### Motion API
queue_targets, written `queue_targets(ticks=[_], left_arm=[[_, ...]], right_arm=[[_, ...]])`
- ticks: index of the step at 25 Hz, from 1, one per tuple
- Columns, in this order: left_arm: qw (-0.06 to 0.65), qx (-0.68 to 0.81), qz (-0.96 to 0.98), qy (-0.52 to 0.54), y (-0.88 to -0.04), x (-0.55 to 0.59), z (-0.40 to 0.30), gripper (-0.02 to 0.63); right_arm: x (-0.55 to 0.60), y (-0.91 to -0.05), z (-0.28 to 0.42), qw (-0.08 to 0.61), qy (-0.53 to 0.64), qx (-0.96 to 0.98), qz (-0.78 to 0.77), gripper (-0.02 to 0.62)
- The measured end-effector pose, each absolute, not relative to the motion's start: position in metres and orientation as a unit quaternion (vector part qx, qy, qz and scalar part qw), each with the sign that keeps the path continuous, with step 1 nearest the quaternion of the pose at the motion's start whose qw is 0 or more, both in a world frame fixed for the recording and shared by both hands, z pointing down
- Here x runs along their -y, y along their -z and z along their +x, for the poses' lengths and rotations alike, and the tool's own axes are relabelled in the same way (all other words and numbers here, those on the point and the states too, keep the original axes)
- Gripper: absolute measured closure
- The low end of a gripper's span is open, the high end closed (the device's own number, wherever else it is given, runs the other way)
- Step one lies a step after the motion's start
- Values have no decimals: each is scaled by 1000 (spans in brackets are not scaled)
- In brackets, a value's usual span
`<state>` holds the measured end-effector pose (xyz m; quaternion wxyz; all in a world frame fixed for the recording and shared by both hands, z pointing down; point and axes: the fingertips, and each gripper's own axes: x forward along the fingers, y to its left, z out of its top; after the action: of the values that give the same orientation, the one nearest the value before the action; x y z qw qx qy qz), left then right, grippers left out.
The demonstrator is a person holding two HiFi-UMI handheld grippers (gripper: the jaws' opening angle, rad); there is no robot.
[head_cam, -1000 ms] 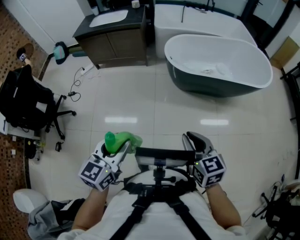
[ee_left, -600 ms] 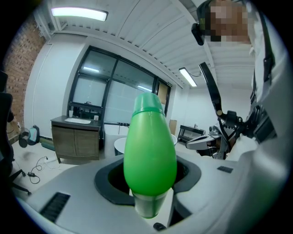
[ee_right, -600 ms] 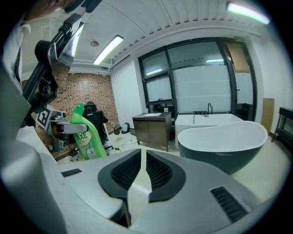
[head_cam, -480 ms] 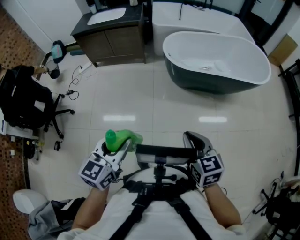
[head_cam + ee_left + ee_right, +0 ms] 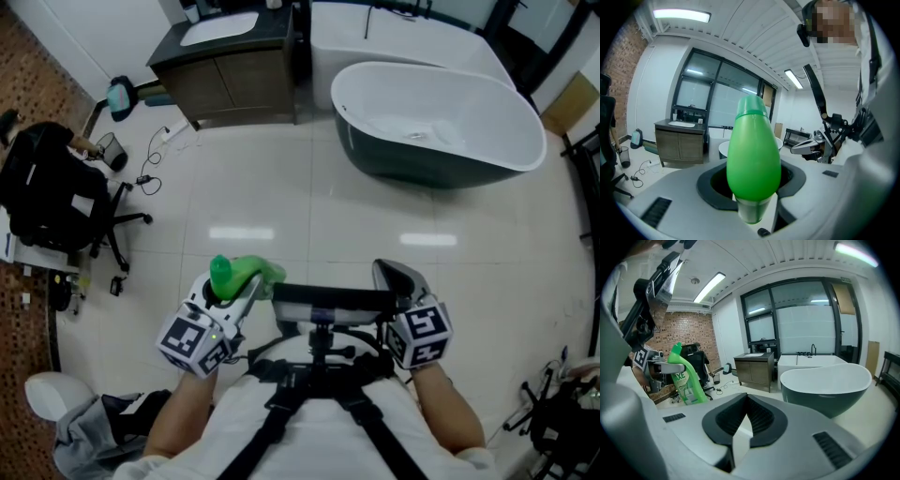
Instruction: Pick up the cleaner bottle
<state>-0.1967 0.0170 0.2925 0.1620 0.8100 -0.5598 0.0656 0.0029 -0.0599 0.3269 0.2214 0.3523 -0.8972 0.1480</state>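
The green cleaner bottle (image 5: 242, 276) is off the floor, held in front of the person's chest with my left gripper (image 5: 240, 291) shut on it. In the left gripper view the bottle (image 5: 753, 154) fills the middle, pinched between the jaws, cap end away from the camera. The right gripper view shows the bottle (image 5: 687, 377) upright at the left, held by the left gripper (image 5: 660, 365). My right gripper (image 5: 394, 277) hovers to the right of the bottle, apart from it. Its jaws have just been closing and now meet with nothing between them (image 5: 742, 423).
A dark freestanding bathtub (image 5: 441, 159) stands ahead at the right, with a white tub (image 5: 394, 33) behind it. A dark vanity cabinet (image 5: 234, 80) with a sink is at the back left. A black office chair (image 5: 52, 202) and cables (image 5: 155, 173) are on the left floor.
The right gripper's jaws have come together, with nothing between them. The left gripper and the green bottle have kept their place.
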Motion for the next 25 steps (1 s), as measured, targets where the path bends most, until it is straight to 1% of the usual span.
queue_targets(ticks=[25], left_arm=[[164,571,801,-66,-291,-16,-203,439]], right_arm=[[72,-326,0,221,-148,900,344,589]])
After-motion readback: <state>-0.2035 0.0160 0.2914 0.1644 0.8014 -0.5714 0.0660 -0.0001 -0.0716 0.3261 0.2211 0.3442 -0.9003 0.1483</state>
